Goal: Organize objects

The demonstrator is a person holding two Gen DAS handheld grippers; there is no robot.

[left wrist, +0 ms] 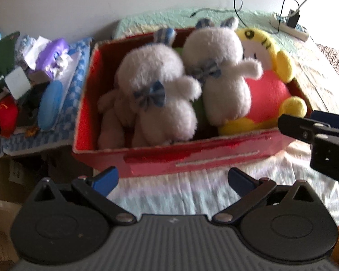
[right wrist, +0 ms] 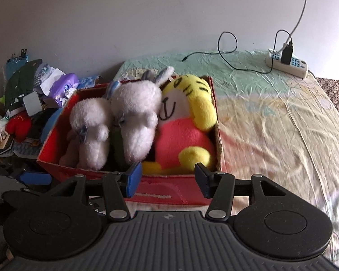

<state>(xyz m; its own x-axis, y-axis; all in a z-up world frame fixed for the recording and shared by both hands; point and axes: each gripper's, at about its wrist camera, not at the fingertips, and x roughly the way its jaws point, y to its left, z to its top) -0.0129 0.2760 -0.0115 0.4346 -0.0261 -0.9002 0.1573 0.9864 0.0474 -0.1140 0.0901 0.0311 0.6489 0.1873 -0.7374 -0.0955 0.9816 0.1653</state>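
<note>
A red box sits on the pale bedspread, packed with soft toys: two white plush rabbits lie side by side at the left and middle; a yellow tiger plush fills the right end; something green, perhaps another toy, shows between the rabbits. The left gripper hangs before the box's near wall, jaws wide apart and empty; the right gripper hovers at the near rim, parted, gripping nothing. A power strip lies well apart by the wall.
</note>
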